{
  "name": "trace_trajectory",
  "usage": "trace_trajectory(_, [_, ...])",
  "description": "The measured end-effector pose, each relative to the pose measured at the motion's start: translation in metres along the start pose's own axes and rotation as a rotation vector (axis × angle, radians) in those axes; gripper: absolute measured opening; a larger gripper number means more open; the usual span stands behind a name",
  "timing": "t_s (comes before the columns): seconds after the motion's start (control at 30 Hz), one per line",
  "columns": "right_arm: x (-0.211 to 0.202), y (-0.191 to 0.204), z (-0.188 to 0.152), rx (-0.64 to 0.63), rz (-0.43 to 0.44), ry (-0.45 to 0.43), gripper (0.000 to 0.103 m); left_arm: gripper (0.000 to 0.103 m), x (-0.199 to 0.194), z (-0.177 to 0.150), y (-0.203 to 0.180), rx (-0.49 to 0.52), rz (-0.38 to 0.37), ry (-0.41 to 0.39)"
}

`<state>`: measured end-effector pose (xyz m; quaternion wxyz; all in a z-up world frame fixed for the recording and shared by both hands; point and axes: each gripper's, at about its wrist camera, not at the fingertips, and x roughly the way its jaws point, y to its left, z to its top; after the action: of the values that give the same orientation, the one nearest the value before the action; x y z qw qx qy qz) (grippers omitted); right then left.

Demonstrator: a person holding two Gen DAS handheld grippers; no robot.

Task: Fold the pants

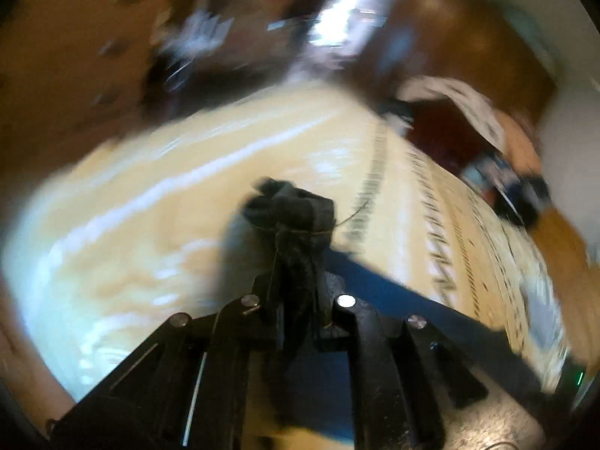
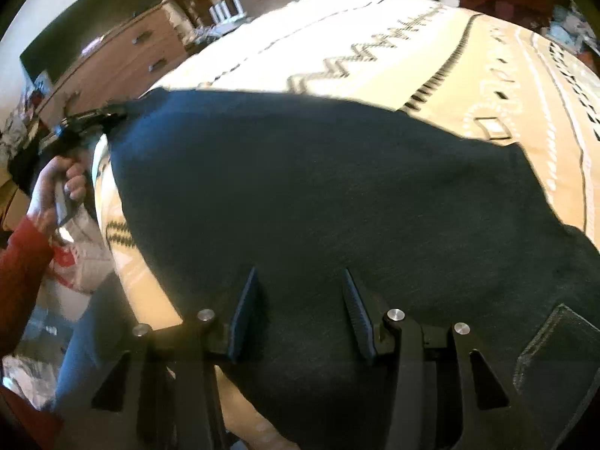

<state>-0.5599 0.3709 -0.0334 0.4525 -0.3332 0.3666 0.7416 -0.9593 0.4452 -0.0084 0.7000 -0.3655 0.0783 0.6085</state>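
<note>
Right gripper (image 2: 300, 311): jaws stand partly apart just above the dark pants (image 2: 300, 195), with no cloth between the pads. A sewn pocket (image 2: 555, 352) lies at the near right of it. The pants are spread across a cream patterned blanket (image 2: 375, 37), one edge running off to the left.

Left gripper (image 1: 296, 262): jaws fully closed, pinching a bunched fold of the pants (image 1: 288, 206) that sticks out past the tips. In the right wrist view this gripper (image 2: 112, 112) grips the far left edge of the garment, held by a hand (image 2: 56, 187) in a red sleeve (image 2: 22, 262). A wooden dresser (image 2: 123, 63) stands beyond the blanket. The left wrist view is blurred.
</note>
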Motion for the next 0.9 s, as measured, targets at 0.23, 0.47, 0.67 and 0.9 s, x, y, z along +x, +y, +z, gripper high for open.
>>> trace_trajectory(0.23, [-0.040,-0.038,0.005,0.146,0.013,-0.120,0.050,0.009,-0.003,-0.003,-0.129,0.206,-0.181,-0.018])
trace_trajectory(0.47, [-0.068,-0.090,-0.033,0.271,-0.061,-0.147,0.050,0.011,0.010,-0.085,-0.227,0.369,-0.395,0.123])
trace_trajectory(0.67, [-0.068,-0.124,-0.064,0.395,-0.056,-0.126,0.050,0.028,0.047,-0.209,-0.260,0.699,-0.369,0.366])
trace_trajectory(0.9, [-0.069,-0.126,-0.048,0.454,0.177,-0.174,0.051,0.040,0.044,-0.196,-0.269,0.657,-0.379,0.384])
